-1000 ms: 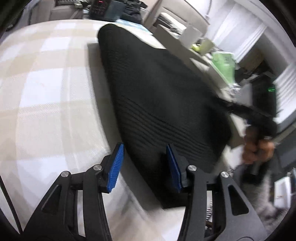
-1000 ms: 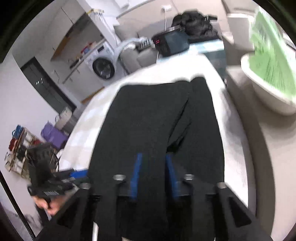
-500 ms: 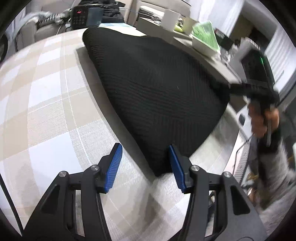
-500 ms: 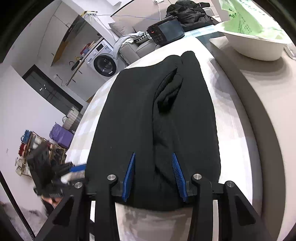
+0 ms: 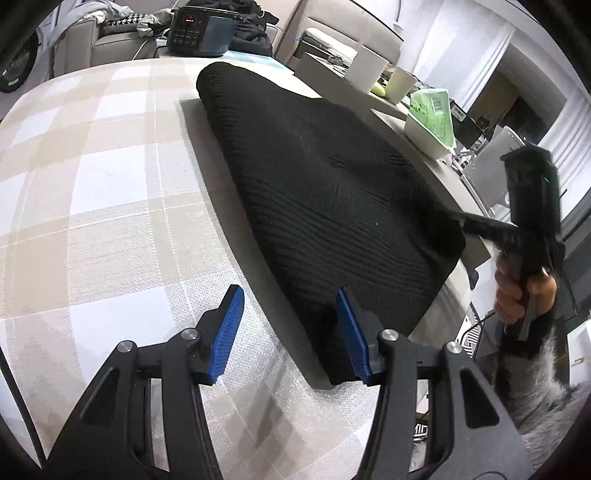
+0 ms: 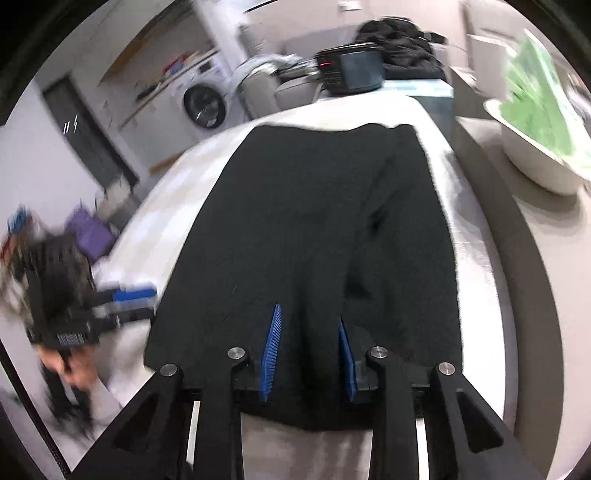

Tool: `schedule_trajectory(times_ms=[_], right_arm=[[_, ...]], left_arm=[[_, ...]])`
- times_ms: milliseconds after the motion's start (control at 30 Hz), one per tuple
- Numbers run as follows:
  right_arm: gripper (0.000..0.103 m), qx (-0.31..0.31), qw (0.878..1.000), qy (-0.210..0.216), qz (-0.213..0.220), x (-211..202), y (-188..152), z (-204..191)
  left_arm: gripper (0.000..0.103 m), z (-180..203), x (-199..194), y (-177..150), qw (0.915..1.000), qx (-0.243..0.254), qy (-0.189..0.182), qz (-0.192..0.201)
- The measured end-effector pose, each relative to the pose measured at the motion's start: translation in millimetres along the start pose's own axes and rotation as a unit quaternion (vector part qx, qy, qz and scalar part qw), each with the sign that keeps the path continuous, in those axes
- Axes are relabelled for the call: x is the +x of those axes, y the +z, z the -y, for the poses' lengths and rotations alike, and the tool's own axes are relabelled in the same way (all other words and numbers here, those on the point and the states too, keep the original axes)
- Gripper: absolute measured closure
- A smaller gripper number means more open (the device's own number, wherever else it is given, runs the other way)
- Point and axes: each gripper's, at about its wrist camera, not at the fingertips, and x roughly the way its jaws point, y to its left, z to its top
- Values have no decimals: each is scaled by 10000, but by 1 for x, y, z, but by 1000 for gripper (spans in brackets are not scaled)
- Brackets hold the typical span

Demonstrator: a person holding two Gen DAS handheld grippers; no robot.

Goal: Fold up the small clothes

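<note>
While black garment (image 5: 332,206) lies flat, white bowl (image 6: 535,162) holds green packet (image 6: 543,99).

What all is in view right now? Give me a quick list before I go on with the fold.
garment: one, black knit, lying flat on the table, near edge by both grippers
tablecloth: one, beige and white check, covering the table
bowl: one, white, on the grey counter right of the table
green packet: one, in the bowl
keypad device: one, black with red display, past the table's far end
dark clothes pile: one, behind that device
washing machine: one, white, against the far wall
left gripper: one, black with blue pads, open, at the garment's near corner
right gripper: one, black with blue pads, open, astride a raised ridge of the garment's near edge
</note>
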Motion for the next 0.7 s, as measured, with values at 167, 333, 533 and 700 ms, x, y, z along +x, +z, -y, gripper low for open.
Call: schedule_trajectory(times_ms=[167,333,533,700], right_arm=[[61,735,9958,551,16,22,38,41],[88,1134,9882,1016,-174,59,56,57],[92,156,9973,346,636,6,70,14],[85,634,9973,-363,100,18,70,48]], left_arm=[[54,-5,6,5,10000,-83,3,16],[54,-6,14,7,9999,-128,-19,-2],[54,-5,15,10,9999,-152,-57,27],[54,-5,19,13,9996,-234,-132,27]])
